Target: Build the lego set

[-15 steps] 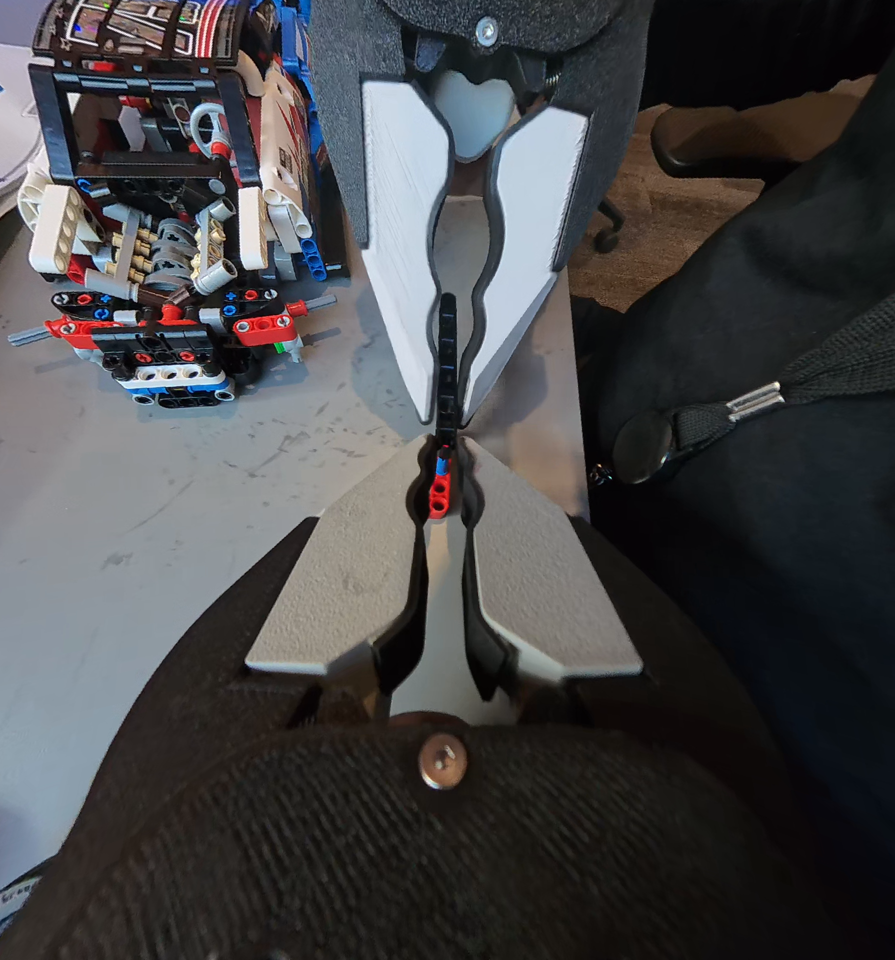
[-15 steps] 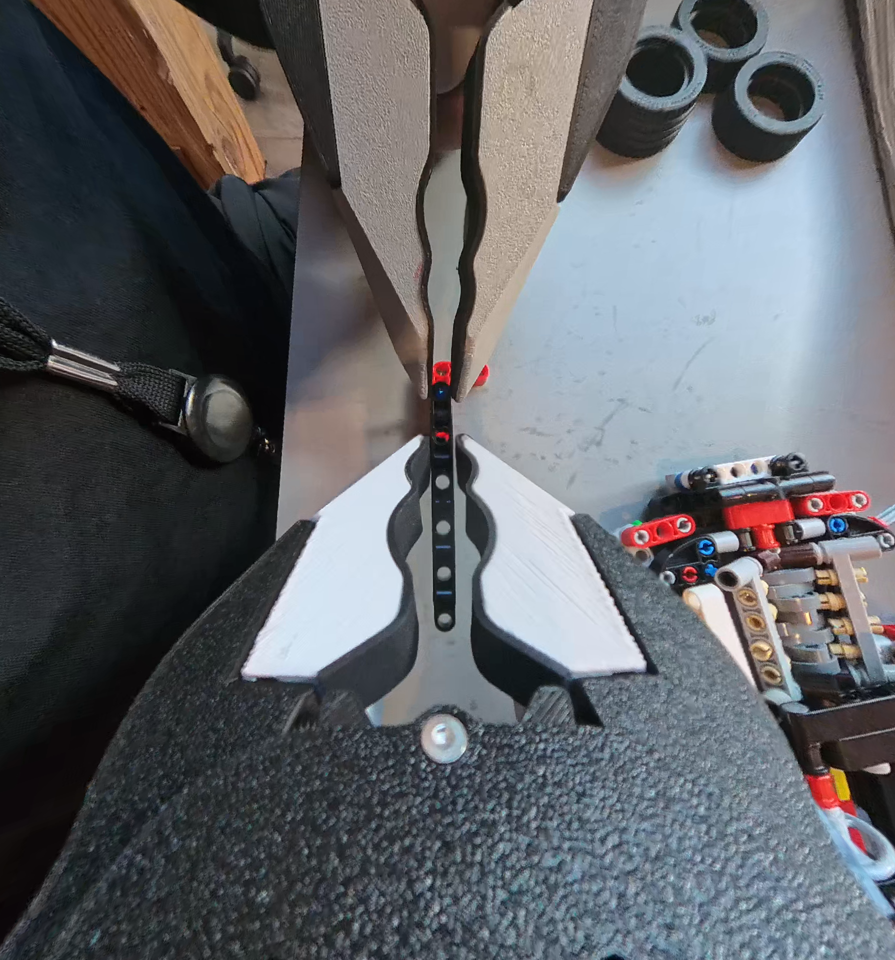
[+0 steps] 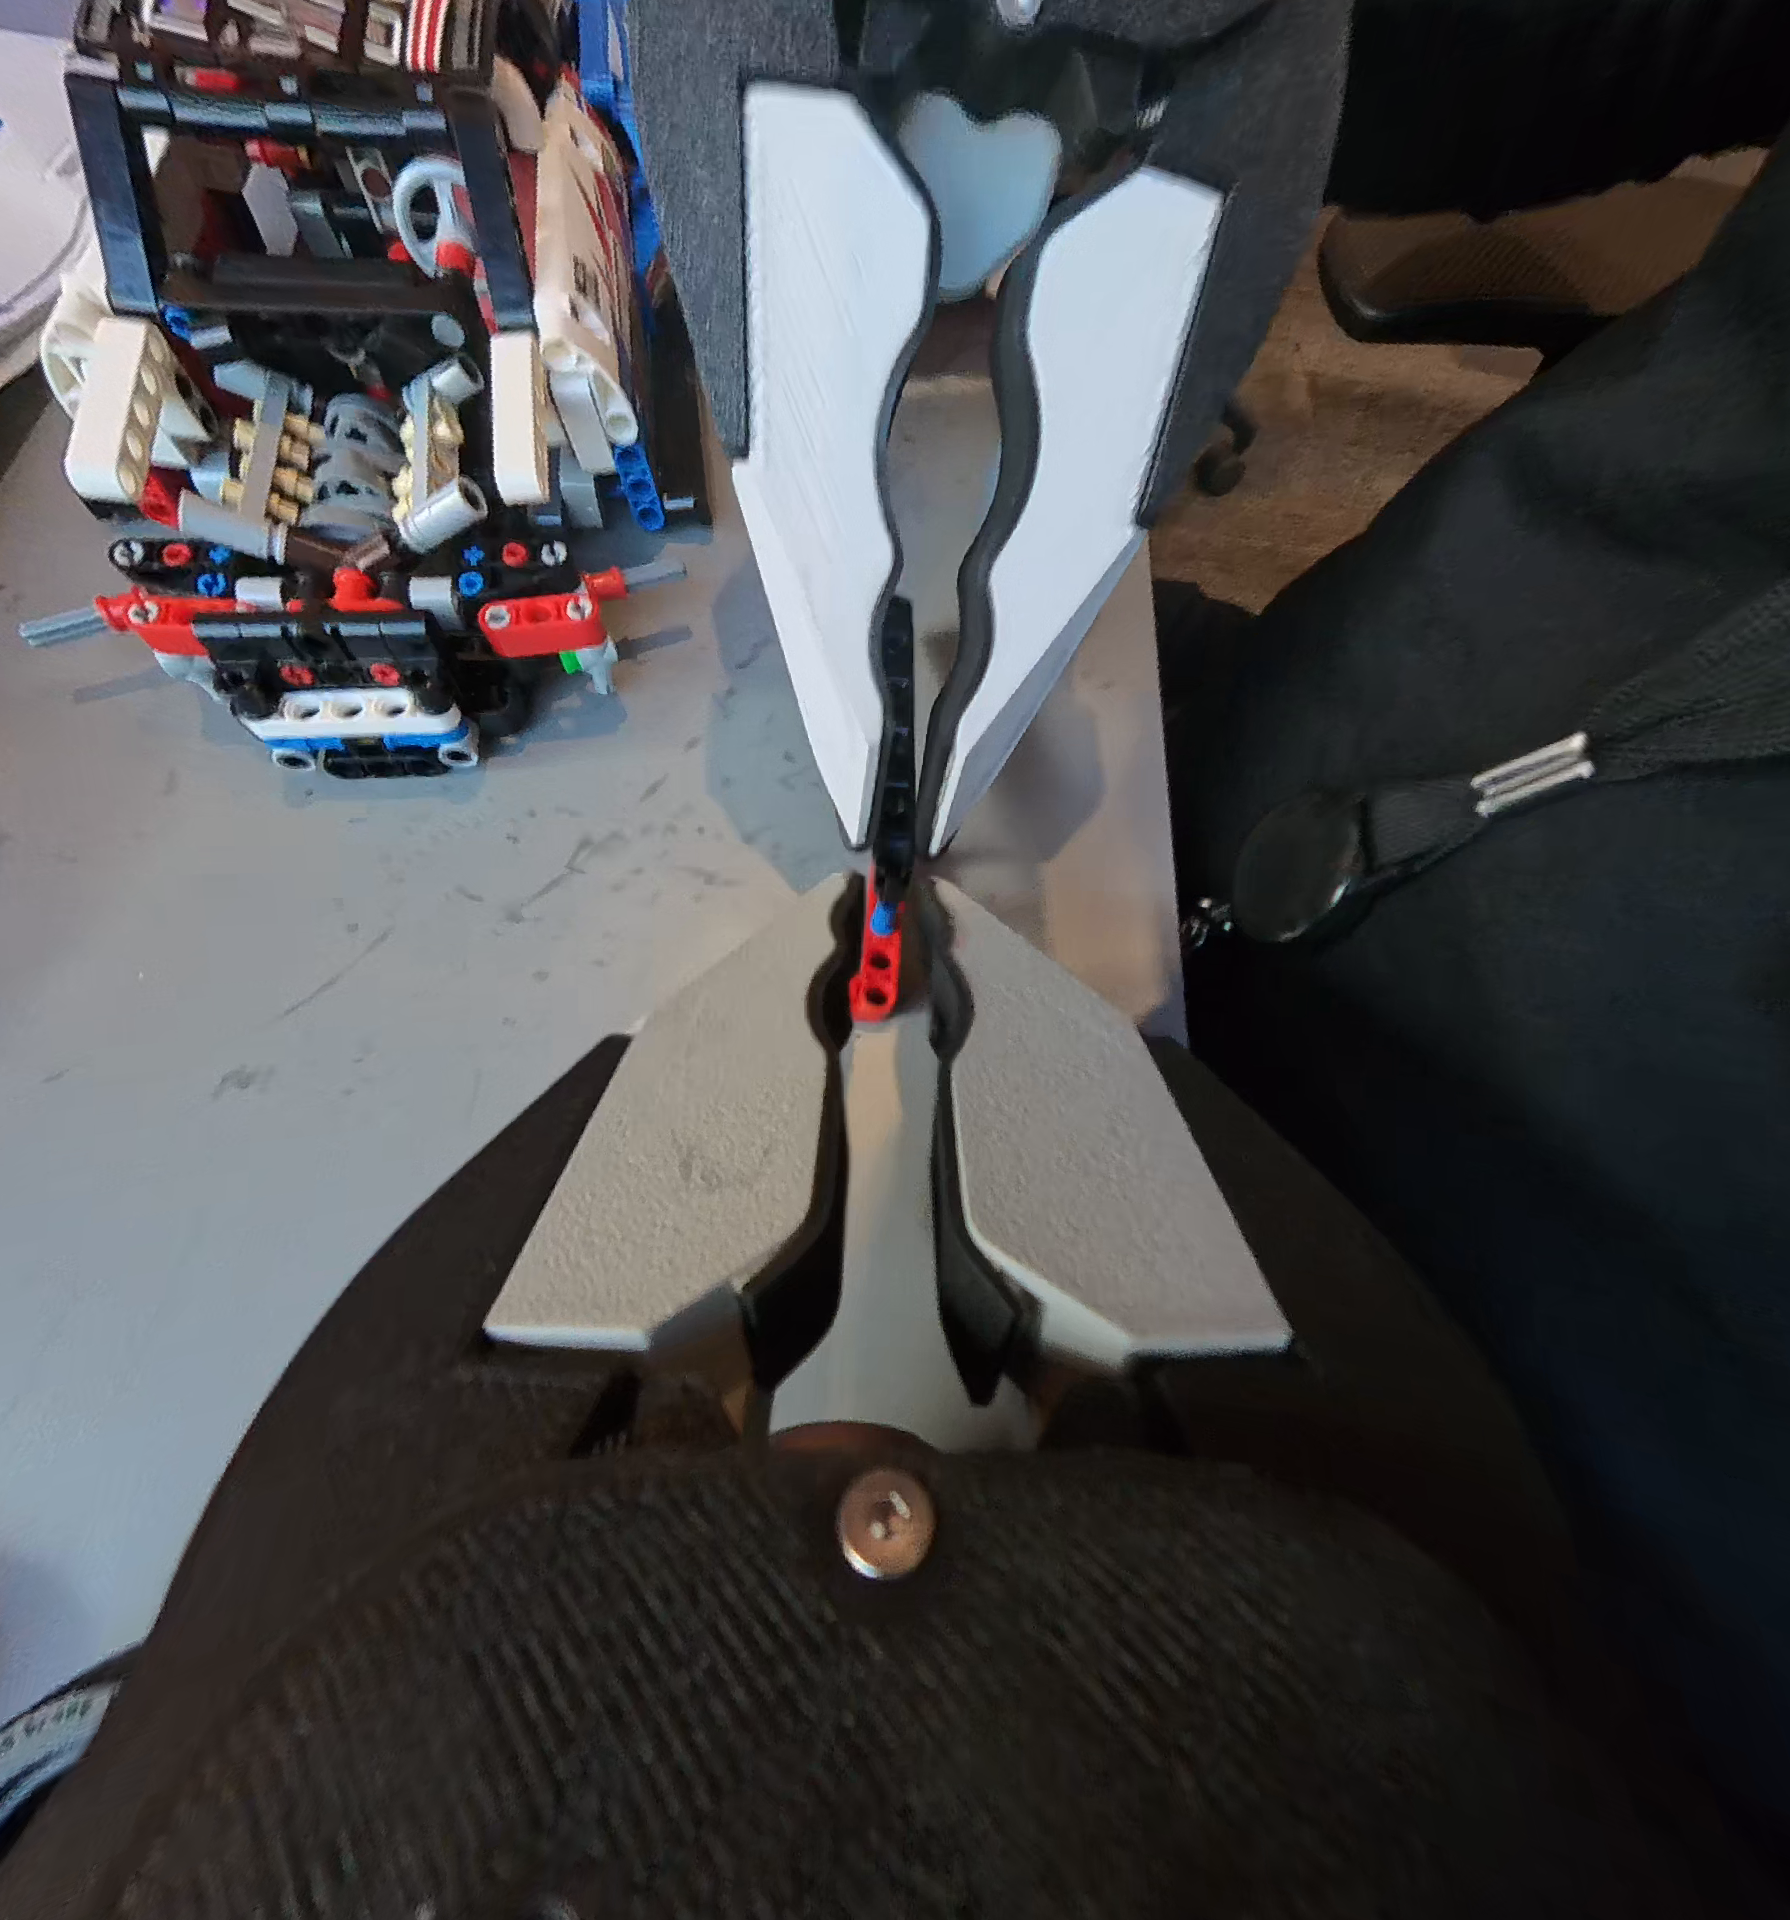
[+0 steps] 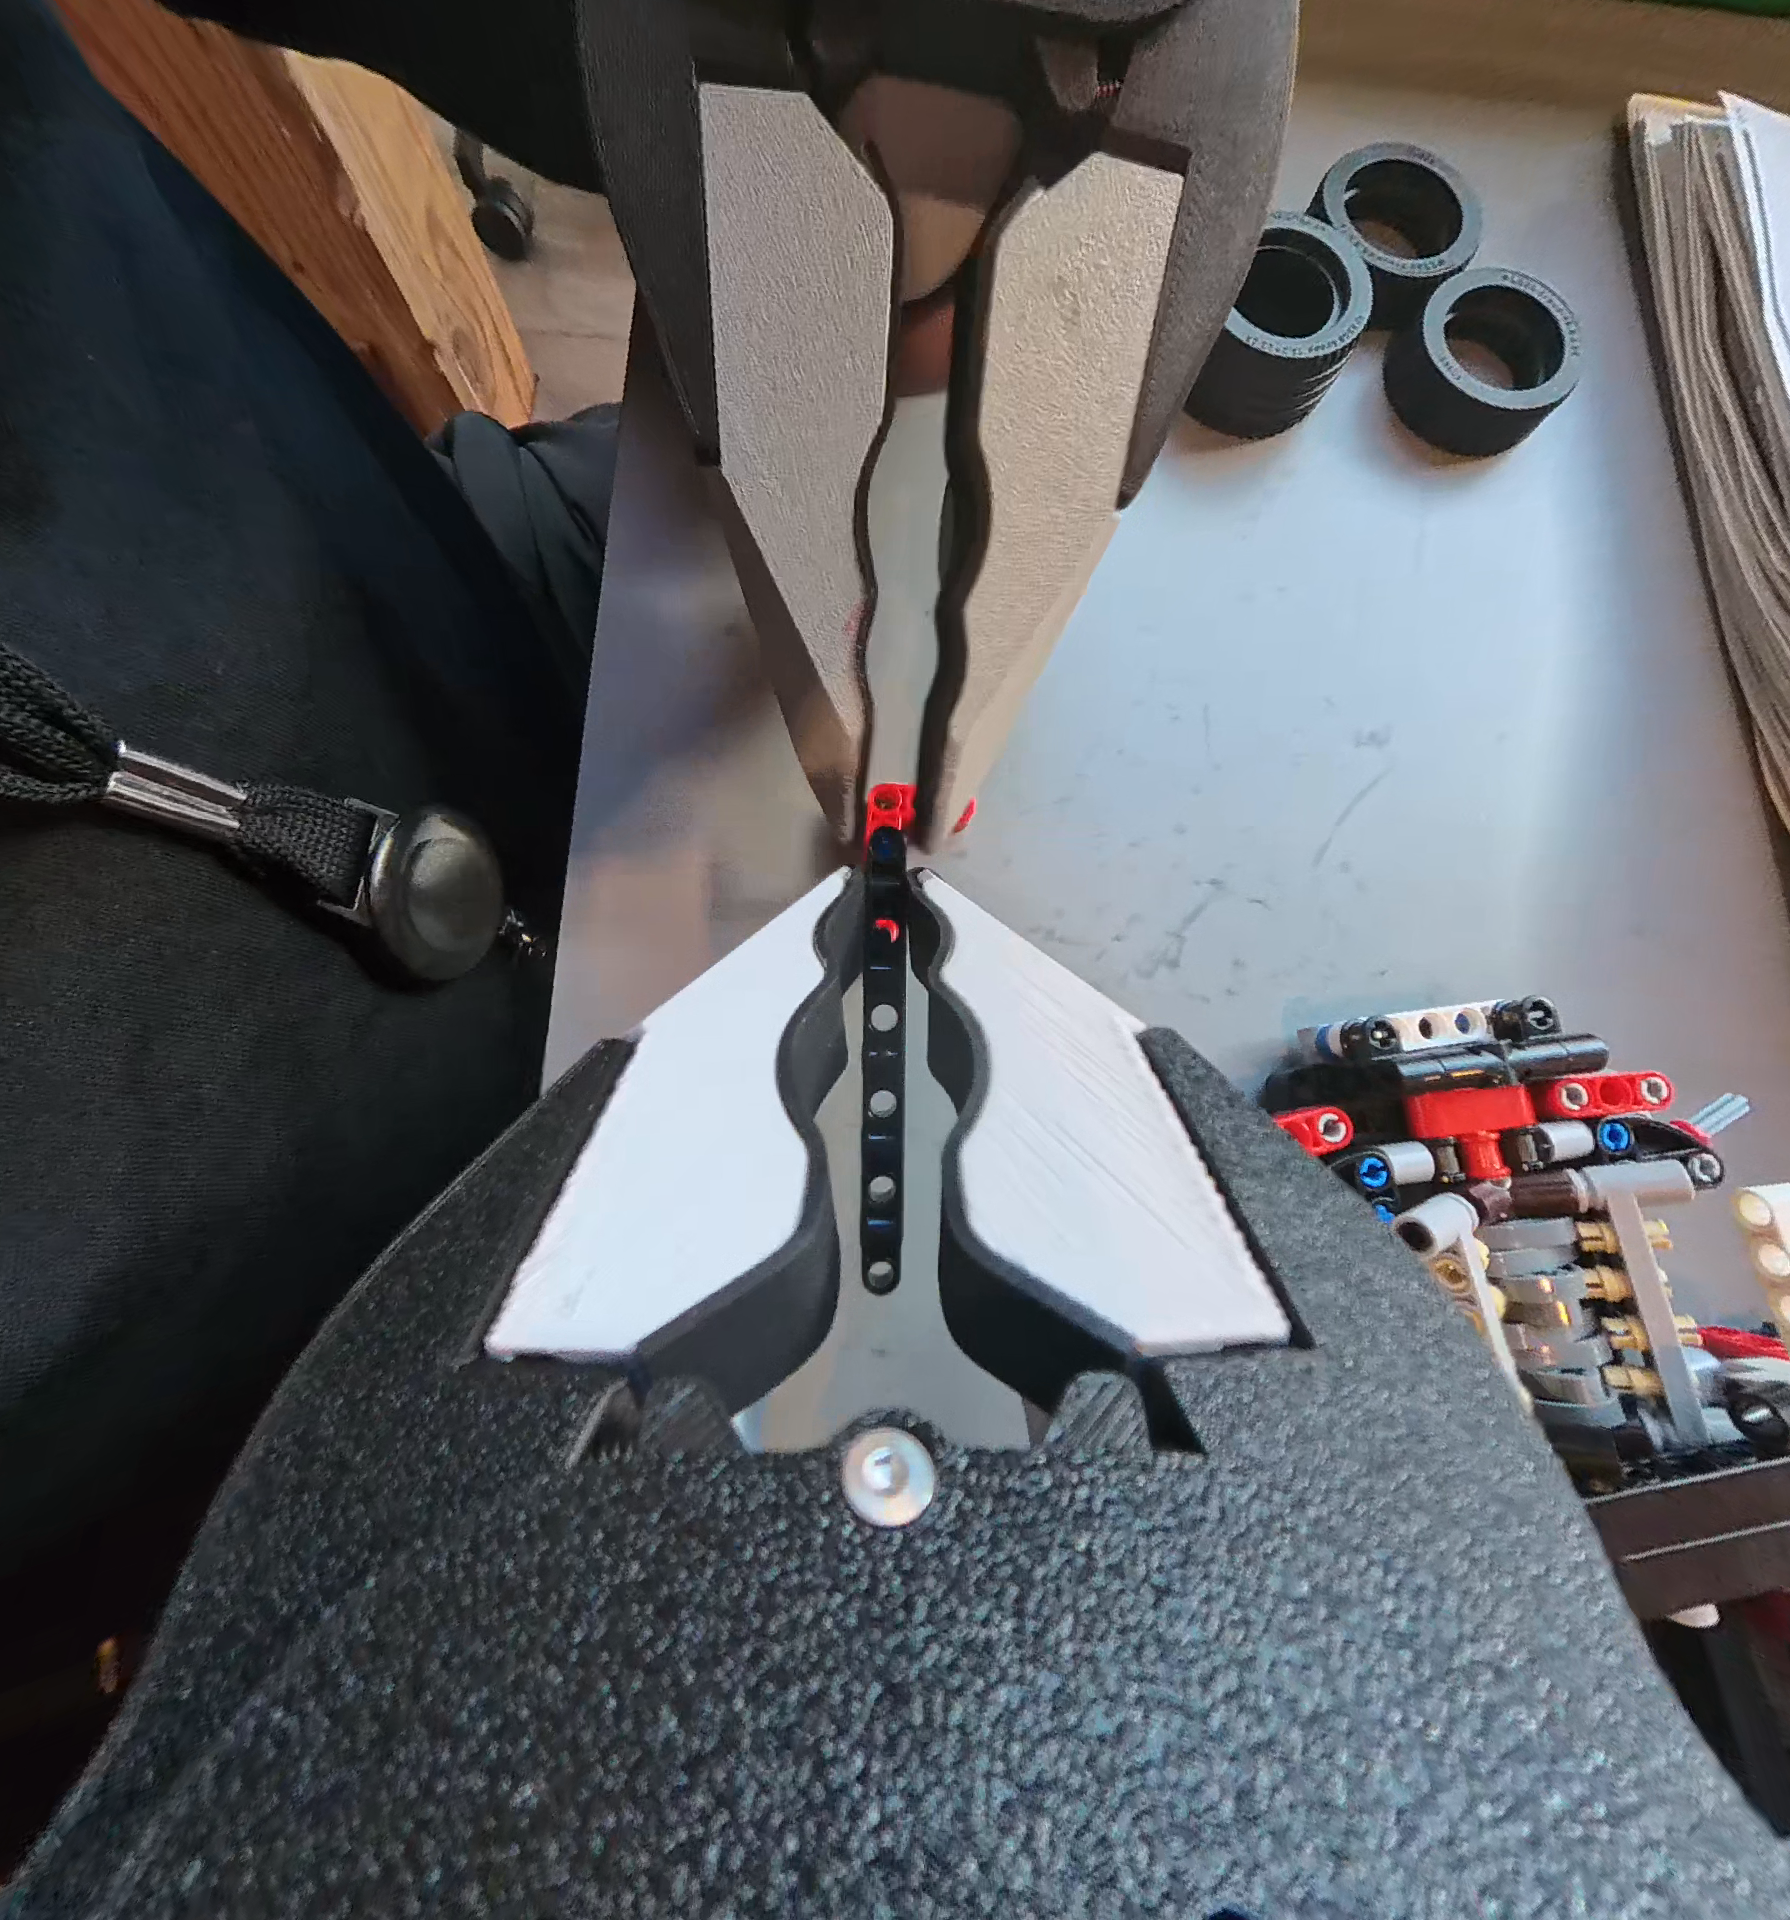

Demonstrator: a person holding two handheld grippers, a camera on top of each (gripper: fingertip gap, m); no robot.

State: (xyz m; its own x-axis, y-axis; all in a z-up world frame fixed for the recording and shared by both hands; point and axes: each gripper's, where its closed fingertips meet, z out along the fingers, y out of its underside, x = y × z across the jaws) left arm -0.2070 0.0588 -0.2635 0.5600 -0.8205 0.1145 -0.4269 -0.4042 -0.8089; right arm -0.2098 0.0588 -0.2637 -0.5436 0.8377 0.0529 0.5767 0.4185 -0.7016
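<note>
Left hand-held gripper [image 3: 886,940], clamping a short red holed beam [image 3: 878,961], is meeting the right hand-held gripper [image 4: 886,899], pinching a long black holed beam [image 4: 883,1101], tip to tip near the desk [image 3: 247,987] edge, probably for joining.

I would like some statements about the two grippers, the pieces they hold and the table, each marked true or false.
1. The left gripper is shut on a red beam. True.
2. The right gripper holds a white beam. False: it is shut on a long black beam with a row of holes.
3. The two held beams meet tip to tip between the grippers. True.
4. Three black tyres lie on the grey table. True.
5. The partly built car is held up in the air by a gripper. False: it rests on the table, apart from both grippers.
6. The tyres are already mounted on the car. False: they lie loose, away from it.
</note>
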